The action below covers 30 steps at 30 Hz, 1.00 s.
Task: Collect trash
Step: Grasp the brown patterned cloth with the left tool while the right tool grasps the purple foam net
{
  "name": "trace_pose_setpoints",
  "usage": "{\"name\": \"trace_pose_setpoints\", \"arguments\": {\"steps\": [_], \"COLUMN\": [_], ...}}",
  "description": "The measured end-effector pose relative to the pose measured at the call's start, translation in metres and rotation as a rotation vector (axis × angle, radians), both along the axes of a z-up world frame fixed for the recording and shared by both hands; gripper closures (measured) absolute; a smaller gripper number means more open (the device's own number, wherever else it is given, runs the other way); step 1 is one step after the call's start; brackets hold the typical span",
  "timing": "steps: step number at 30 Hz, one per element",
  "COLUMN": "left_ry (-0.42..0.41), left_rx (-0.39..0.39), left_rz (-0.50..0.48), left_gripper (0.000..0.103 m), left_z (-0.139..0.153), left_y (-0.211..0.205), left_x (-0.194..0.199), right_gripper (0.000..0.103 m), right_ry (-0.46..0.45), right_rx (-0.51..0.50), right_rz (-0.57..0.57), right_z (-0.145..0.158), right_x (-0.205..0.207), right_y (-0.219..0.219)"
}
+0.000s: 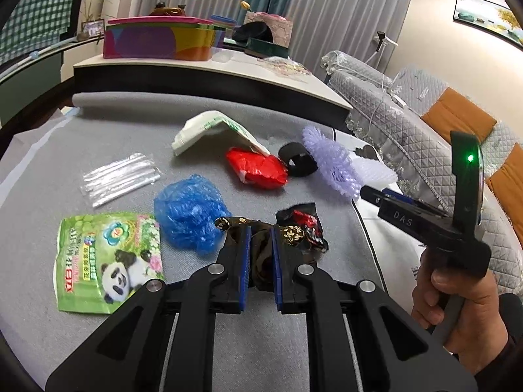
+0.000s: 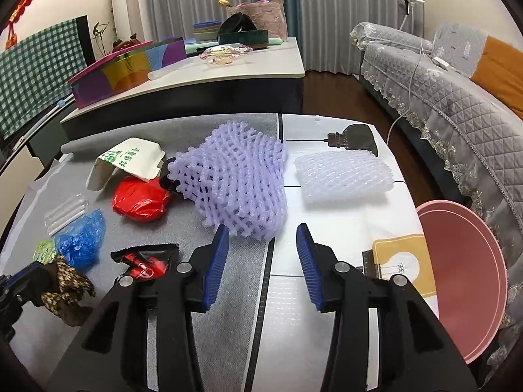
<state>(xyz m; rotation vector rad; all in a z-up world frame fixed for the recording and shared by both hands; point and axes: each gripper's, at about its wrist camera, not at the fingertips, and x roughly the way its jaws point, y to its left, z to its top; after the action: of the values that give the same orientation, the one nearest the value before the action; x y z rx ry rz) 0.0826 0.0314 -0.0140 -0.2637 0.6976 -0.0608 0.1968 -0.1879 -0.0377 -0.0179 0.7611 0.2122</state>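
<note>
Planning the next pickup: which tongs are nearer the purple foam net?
Right. The right tongs are open just short of the purple foam net; the left tongs, off to its left, grip a brown wrapper.

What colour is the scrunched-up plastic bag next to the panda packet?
Blue bag, clearest in the left wrist view.

Lilac foam net [image 2: 235, 179], pink basin [image 2: 464, 271]

A home living room: quilted sofa [image 2: 434, 98], long curtains [image 2: 327, 6].
</note>
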Motion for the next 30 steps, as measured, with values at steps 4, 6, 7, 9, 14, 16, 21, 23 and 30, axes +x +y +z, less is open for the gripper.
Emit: {"name": "trace_pose_setpoints", "arguments": {"steps": [4, 6, 7, 9, 14, 16, 21, 23, 30], "left_ry": [-0.02, -0.03, -0.035, -0.041, -0.048, -0.043, -0.054, -0.066, -0.076], "left_rx": [-0.006, -0.004, -0.004, -0.008, -0.003, -0.005, -0.011, -0.004, 0.027], "left_rz": [0.006, 0.004, 0.003, 0.001, -0.009, -0.012, -0.005, -0.004, -0.01], "left_gripper": [0.091, 0.091, 0.091, 0.091, 0.091, 0.091, 0.091, 0.091, 0.091], "left_z": [0.004, 0.006, 0.007, 0.008, 0.008, 0.008, 0.012, 0.015, 0.019], "left_y": [0.002, 0.001, 0.001, 0.0, -0.006, -0.008, -0.01, -0.013, -0.026], "left_x": [0.005, 0.009, 0.011, 0.016, 0.024, 0.026, 0.026, 0.024, 0.016], "right_gripper": [0.059, 0.059, 0.059, 0.061, 0.093, 0.097, 0.097, 0.097, 0.098], "right_ry": [0.015, 0.02, 0.025, 0.029, 0.032, 0.034, 0.005, 0.0, -0.057], "right_rx": [-0.006, -0.008, -0.006, -0.003, 0.025, 0.025, 0.018, 0.042, 0.038], "right_rz": [-0.011, -0.018, -0.02, -0.029, -0.015, -0.003, 0.018, 0.021, 0.024], "right_z": [-0.007, -0.01, -0.011, -0.013, -0.013, -0.013, -0.005, 0.001, 0.025], "right_x": [0.01, 0.015, 0.017, 0.022, 0.029, 0.029, 0.019, 0.012, -0.021], "right_y": [0.001, 0.0, -0.001, -0.003, -0.006, -0.006, -0.003, -0.003, -0.013]}}
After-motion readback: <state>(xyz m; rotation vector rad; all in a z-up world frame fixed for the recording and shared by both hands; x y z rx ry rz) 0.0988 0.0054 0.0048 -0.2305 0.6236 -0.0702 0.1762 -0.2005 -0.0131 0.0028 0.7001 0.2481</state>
